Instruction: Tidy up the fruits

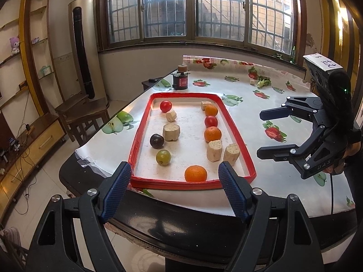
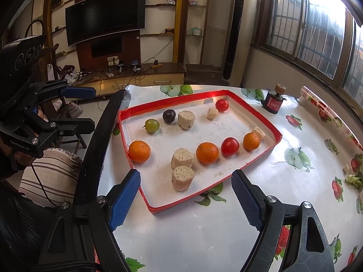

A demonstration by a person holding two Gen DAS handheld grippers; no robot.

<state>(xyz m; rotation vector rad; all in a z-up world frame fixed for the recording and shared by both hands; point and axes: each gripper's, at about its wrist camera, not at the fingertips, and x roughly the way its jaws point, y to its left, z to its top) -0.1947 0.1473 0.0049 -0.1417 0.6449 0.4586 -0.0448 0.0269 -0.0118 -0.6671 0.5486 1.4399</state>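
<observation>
A red-rimmed tray (image 1: pixel 145 122) (image 2: pixel 275 136) holds the fruit. One orange (image 1: pixel 195 173) (image 2: pixel 139 151) lies at the near edge; two more oranges (image 1: pixel 212 134) (image 2: pixel 207 152) alternate with red tomatoes (image 1: pixel 211 121) (image 2: pixel 229 146) along one side. A green plum (image 1: pixel 163 157) (image 2: pixel 152 125), a dark plum (image 1: pixel 156 141) (image 2: pixel 169 116) and another tomato (image 1: pixel 165 106) (image 2: pixel 221 105) line the other side, among several bread chunks (image 1: pixel 171 132) (image 2: pixel 182 178). My left gripper (image 1: pixel 175 176) (image 2: pixel 77 107) stands open just short of the near orange. My right gripper (image 2: pixel 186 189) (image 1: pixel 264 133) stands open, empty, beside the tray.
A fruit-print cloth (image 1: pixel 272 104) (image 2: pixel 295 154) covers the table. A dark red jar (image 1: pixel 180 79) (image 2: pixel 273 103) stands beyond the tray. A small vegetable sprig (image 1: pixel 264 82) (image 2: pixel 355 180) and a cube lie far off. A wooden chair (image 1: pixel 81 111) stands left of the table.
</observation>
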